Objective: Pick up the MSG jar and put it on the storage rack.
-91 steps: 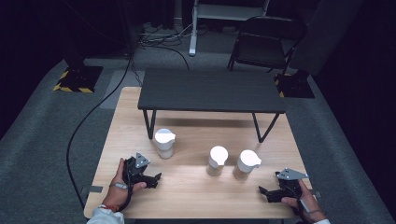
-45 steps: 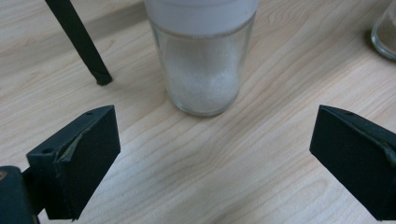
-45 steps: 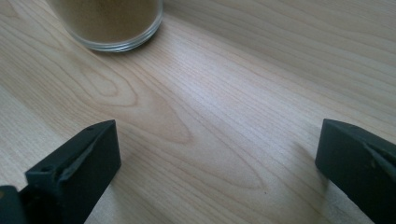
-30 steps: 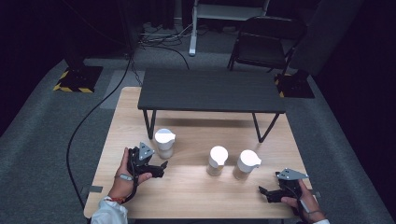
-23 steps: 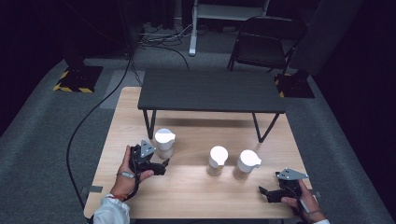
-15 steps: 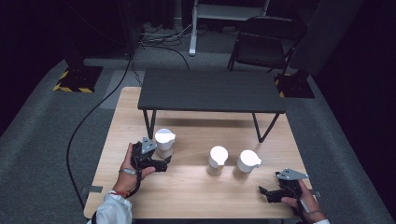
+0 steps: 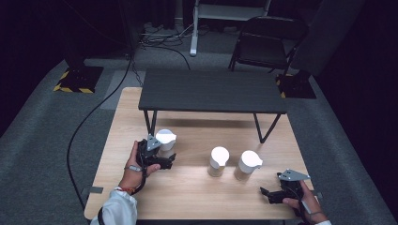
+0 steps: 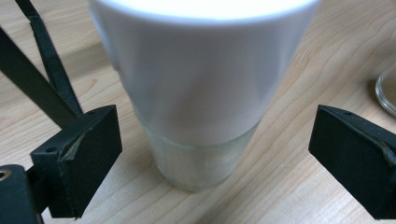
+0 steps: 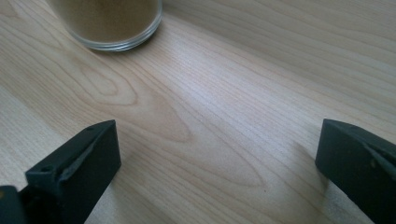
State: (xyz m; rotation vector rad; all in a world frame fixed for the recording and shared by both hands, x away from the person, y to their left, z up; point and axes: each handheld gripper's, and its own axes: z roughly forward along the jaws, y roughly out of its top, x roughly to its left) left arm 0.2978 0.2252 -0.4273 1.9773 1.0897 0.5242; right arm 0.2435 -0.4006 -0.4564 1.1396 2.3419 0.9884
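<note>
- The left jar [image 7: 165, 140], a glass tumbler with a tall white lid, stands upright on the wooden table [image 7: 197, 197], at the left of a row of three and just in front of the small black table's [image 7: 211, 91] near-left leg.
- The left gripper [image 7: 162, 161] sits right at that jar; in the left gripper view the jar [image 8: 201, 107] stands between the two black jaws, which are spread wide and not touching it.
- Two more white-lidded jars, the middle jar [image 7: 218, 161] and the right jar [image 7: 246, 165], stand close together to the right, with brownish contents.
- The right gripper [image 7: 274, 196] rests low on the table's near-right corner, jaws parted over bare wood, grasping nothing.
- A folding chair [image 7: 265, 44] stands beyond the tables.
</note>
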